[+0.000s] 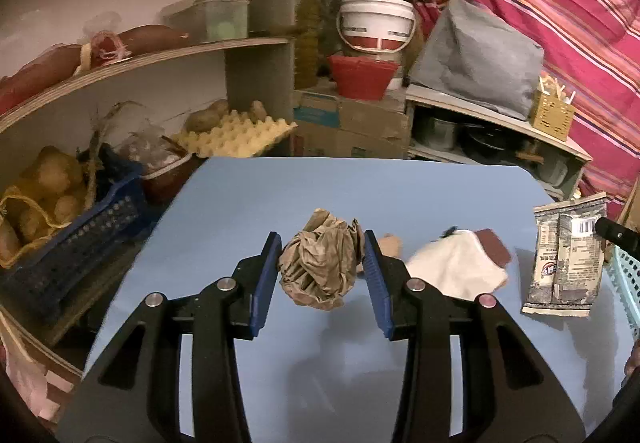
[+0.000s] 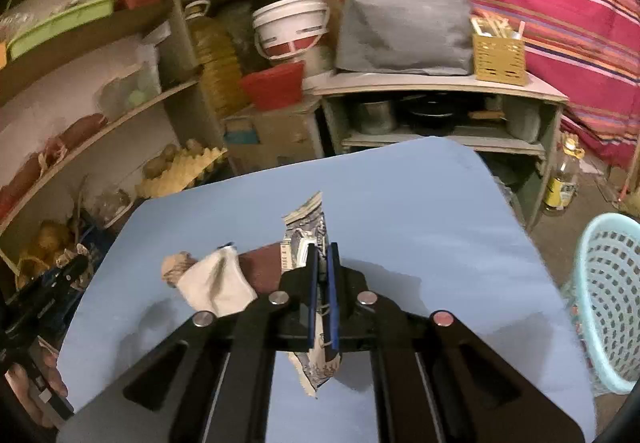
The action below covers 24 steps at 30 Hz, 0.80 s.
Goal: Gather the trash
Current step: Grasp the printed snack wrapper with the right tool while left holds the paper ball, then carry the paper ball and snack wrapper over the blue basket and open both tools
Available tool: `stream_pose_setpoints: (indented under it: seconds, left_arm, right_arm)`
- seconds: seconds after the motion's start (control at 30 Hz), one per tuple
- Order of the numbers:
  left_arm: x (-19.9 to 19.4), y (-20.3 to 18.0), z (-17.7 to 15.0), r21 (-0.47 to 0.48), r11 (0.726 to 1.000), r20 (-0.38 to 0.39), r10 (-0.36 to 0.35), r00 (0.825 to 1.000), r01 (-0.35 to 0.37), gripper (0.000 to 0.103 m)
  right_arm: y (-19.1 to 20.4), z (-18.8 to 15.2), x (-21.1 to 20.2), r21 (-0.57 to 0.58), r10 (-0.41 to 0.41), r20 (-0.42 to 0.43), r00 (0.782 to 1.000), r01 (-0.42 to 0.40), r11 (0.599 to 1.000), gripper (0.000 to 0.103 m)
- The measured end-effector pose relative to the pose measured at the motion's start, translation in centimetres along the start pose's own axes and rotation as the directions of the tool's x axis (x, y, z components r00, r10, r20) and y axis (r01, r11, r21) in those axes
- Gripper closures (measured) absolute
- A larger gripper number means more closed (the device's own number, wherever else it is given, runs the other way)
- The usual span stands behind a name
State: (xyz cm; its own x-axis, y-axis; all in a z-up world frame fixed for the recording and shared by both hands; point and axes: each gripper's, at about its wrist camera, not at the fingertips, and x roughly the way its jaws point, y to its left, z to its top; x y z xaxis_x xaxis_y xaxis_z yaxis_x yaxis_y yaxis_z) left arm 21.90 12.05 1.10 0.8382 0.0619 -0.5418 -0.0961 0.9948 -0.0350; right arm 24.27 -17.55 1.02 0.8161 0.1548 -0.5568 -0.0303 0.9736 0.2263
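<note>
Above the blue tabletop (image 1: 240,195), both pickups are done: the left gripper (image 1: 322,267) clamps a crumpled paper ball (image 1: 320,263) between its fingers, and the right gripper (image 2: 322,295) pinches a snack wrapper (image 2: 308,223). Next, each load needs carrying over the tabletop's right edge to the basket (image 2: 612,303) and dropping in.

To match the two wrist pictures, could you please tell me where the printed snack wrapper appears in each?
Left wrist view: the snack wrapper hangs at the right edge, above the blue table.
Right wrist view: the wrapper is centre, clamped in the right tongs.
Shared landmark: the white cloth.
</note>
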Motion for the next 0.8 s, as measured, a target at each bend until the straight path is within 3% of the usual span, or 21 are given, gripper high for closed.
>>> stream_pose_setpoints:
  seconds: [0.8]
  left_arm:
    - [-0.5,-12.0,0.9,0.035,0.993,0.002,-0.111,0.994,0.111,0.063]
  right_arm:
    - [-11.8,0.8,-4.5,0.09,-0.08,0.048,0.996,0.075,0.993,0.098]
